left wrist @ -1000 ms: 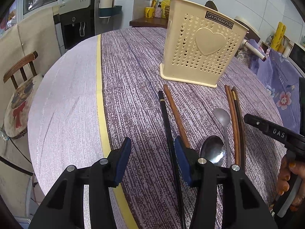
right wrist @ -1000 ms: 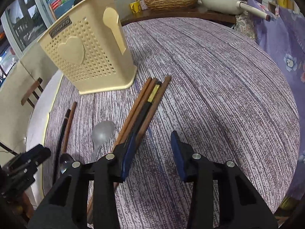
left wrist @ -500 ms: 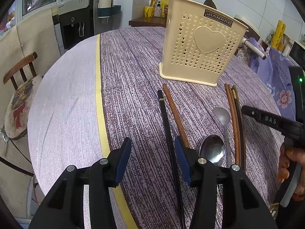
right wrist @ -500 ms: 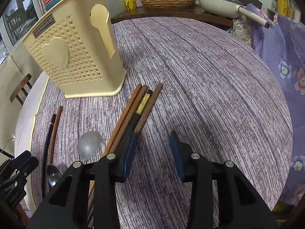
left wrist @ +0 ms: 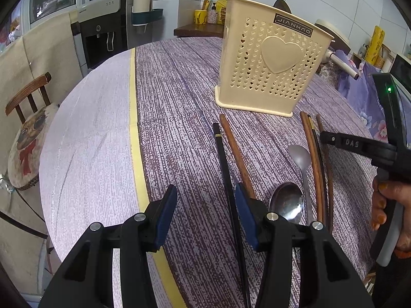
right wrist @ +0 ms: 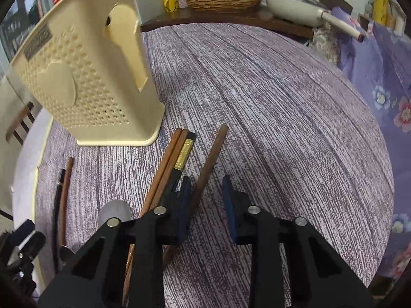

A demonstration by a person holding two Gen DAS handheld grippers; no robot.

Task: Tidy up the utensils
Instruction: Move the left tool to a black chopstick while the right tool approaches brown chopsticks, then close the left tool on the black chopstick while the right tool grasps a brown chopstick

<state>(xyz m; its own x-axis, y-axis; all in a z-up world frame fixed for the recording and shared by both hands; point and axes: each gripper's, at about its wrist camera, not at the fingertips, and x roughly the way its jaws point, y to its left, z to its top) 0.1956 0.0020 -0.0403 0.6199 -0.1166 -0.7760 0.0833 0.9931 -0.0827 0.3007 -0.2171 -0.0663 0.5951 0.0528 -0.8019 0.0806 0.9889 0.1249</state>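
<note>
1. Utensils are lying loose on the purple table (left wrist: 179,82) in front of the cream holder (left wrist: 272,59): chopsticks and two spoons.
2. Right gripper (right wrist: 205,200) is spreading its fingers, straddling one brown chopstick (right wrist: 210,154), gripping nothing.
3. Left gripper (left wrist: 203,213) is hovering, fingers released, over the black chopstick (left wrist: 223,159).
4. Shiny spoon (left wrist: 286,202) is resting just beside its right finger.

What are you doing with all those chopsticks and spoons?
Tidying them into the cream holder. Nothing is picked up yet: chopsticks and two spoons lie flat on the purple tablecloth in front of it. The right gripper is open and low, with one brown chopstick between its fingers, probably about to be grabbed. The left gripper is open too, near the black chopstick, holding nothing.
</note>
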